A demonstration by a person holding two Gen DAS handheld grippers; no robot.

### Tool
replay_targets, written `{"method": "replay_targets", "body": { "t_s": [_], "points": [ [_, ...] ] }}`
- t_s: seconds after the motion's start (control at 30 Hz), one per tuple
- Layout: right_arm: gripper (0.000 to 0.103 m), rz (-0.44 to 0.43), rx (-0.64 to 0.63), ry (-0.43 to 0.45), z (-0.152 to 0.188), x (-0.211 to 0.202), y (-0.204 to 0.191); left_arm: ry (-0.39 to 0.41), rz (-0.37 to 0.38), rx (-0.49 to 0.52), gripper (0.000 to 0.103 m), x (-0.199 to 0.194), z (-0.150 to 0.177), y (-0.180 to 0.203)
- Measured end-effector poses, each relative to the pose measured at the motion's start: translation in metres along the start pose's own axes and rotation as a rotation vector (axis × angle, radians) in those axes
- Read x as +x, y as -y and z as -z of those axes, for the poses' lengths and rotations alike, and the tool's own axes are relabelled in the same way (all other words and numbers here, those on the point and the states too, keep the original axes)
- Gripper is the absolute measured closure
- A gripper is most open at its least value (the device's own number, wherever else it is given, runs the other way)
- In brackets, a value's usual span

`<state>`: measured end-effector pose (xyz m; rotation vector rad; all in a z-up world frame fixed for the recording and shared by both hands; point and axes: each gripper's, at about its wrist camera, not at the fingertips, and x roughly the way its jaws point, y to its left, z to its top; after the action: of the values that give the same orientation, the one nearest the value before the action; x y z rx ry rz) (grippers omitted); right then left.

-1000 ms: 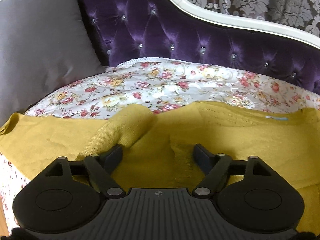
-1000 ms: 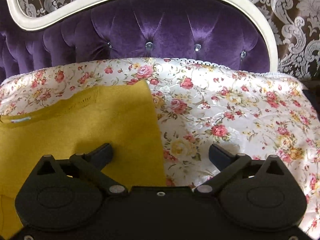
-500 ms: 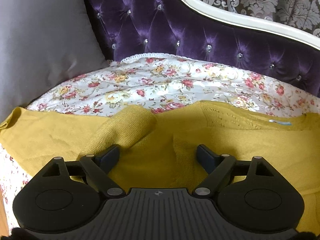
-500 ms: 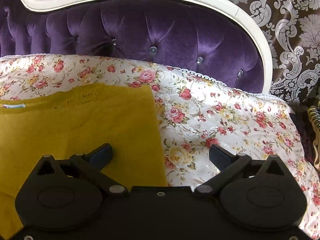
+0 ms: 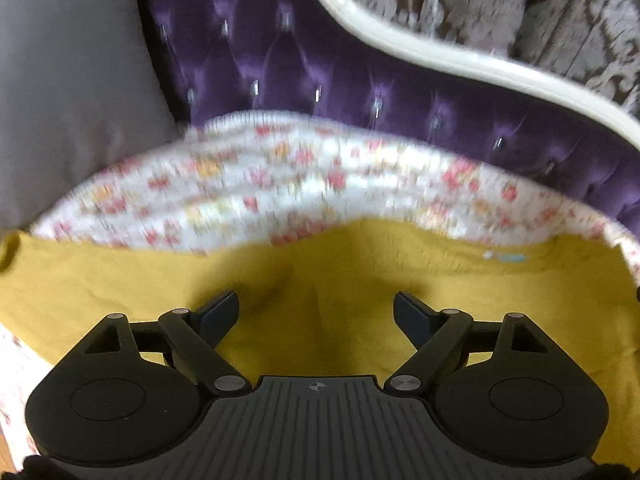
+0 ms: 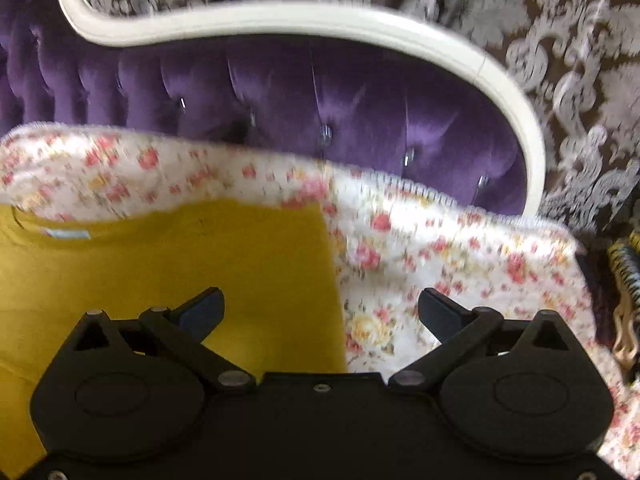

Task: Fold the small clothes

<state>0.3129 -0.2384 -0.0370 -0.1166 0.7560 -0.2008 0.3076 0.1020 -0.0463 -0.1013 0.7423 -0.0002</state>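
Left wrist view showing one mustard top (image 5: 340, 280) lying on floral cover (image 5: 280, 176), one pale blue neck label (image 5: 508, 257) too blurry for reading, left gripper (image 5: 316, 310) and right gripper (image 6: 320, 308) both hanging wide open, gripping nothing

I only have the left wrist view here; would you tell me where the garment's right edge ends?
Observer: The yellow garment ends in a straight edge, with bare floral cover beyond it.
Operator: Is the right gripper holding it?
Observer: No, the right gripper is open, jaws wide, astride that edge.
Operator: Anything past the cover?
Observer: A striped yellow-and-dark item lies at the far right; too blurred to identify.
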Motion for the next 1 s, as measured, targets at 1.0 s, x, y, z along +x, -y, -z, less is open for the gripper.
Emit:
{"method": "replay_targets", "body": {
  "t_s": [1.0],
  "points": [
    [0.001,-0.438,-0.078,0.038,0.041,-0.055,-0.119,0.090,-0.088,-0.425,0.006,-0.019,0.067,-0.247]
  ]
}}
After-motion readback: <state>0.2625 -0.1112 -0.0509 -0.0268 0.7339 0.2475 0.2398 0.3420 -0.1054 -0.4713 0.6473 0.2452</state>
